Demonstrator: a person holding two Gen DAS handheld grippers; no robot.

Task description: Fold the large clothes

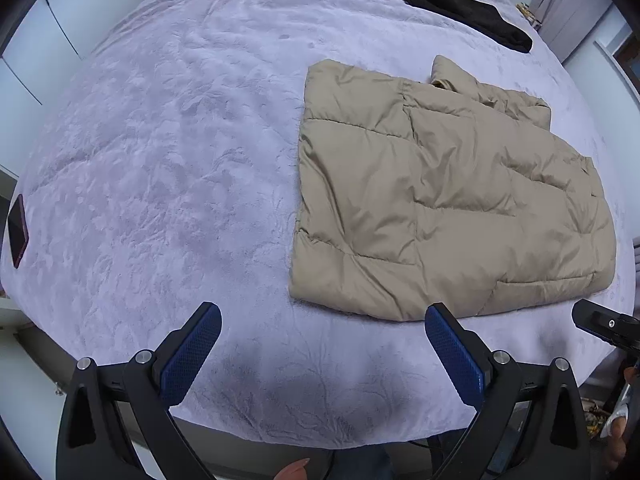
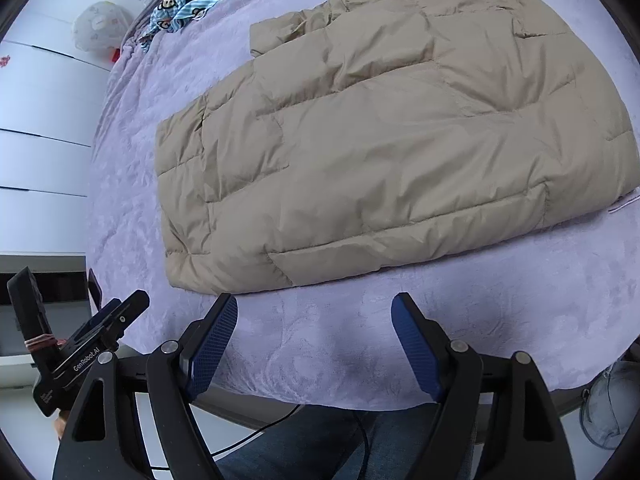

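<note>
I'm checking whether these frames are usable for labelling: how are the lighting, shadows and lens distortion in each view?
Left wrist view: soft, even light, sharp focus; strong fisheye bulges the bed; a faint shadow lies between the open fingers of the left gripper. Right wrist view: equally sharp, the beige jacket curves with the lens; a soft shadow sits ahead of the right gripper; dark corners in both.

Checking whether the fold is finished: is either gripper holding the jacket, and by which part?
Nothing is held. The left gripper and right gripper are both open above the bedspread, clear of the beige jacket.
</note>
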